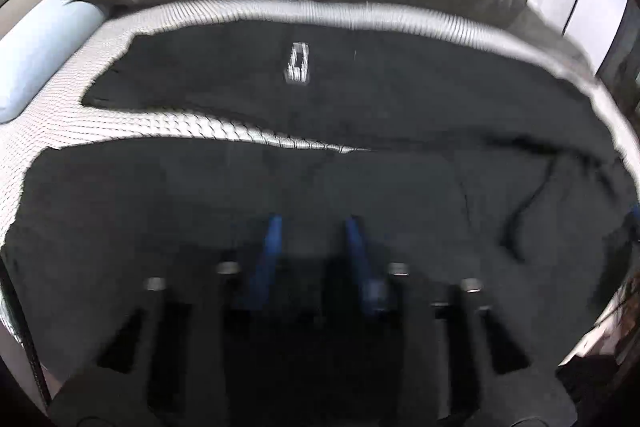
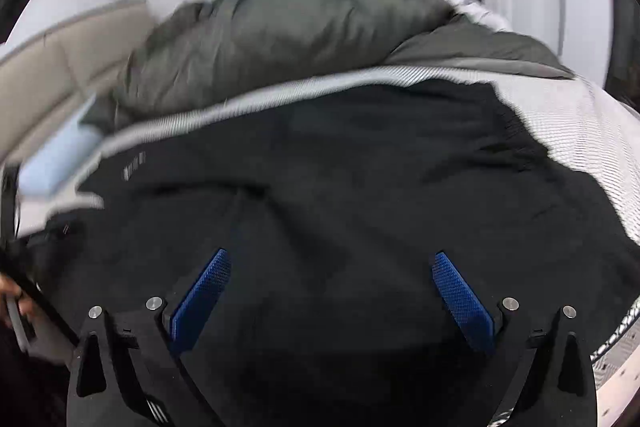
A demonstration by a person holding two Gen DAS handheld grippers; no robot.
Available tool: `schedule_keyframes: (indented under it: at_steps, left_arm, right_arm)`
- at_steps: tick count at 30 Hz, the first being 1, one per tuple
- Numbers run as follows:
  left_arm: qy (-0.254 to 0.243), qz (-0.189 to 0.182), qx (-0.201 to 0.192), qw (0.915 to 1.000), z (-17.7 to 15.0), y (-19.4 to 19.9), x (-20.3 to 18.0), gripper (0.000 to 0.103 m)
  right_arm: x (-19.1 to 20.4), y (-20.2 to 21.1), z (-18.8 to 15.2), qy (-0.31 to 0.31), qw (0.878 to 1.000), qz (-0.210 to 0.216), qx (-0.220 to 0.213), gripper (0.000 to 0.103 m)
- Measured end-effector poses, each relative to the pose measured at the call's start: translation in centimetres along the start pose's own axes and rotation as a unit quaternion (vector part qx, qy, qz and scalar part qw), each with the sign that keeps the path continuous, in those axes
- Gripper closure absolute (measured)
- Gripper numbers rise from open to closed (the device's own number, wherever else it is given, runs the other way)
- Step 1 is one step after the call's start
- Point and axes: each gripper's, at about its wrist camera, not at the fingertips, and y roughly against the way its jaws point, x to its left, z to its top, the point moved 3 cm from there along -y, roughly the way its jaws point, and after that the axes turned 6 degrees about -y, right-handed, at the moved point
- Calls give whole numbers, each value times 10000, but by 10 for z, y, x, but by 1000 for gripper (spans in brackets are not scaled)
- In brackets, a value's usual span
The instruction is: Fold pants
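While the black pants (image 1: 320, 115) lie spread on the white bed (image 1: 60, 123), we hover: left gripper (image 1: 314, 223) narrowly apart, right gripper (image 2: 332, 263) wide apart, both empty. Next we must grasp an edge.

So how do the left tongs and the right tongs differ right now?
The left tongs have their blue fingers fairly close together with a narrow gap, while the right tongs are spread wide. The left view is blurred by motion; the right tongs look sharp, their textured pads clear. Both are open, grip nothing, and hang over the black pants spread on the white patterned bed cover.
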Motion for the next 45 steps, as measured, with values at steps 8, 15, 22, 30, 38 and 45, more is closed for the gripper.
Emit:
schedule_keyframes:
  at_steps: [8,15,22,30,38,45]
  left_arm:
    - [38,844,-100,9964,9,-13,22,103]
    - [807,398,-490,9947,4,11,45,103]
    - [-359,268,-94,9990,-7,-4,-20,98]
    - [520,0,-176,9985,-16,9,19,98]
    - [1628,-341,-685,9837,-32,41,76,49]
    - [1197,135,-361,9921,-29,22,70,48]
  right_arm:
    - [-30,-12,-1,-664,9976,-173,27,0]
    - [-18,-26,5,-41,9999,-70,94,3]
    - [-8,-39,7,541,9979,-316,186,90]
    - [-33,-26,5,-116,9999,-5,42,72]
    - [-79,17,17,-1137,9880,-401,-966,11]
    - [-83,-11,59,-215,9936,-1029,-417,24]
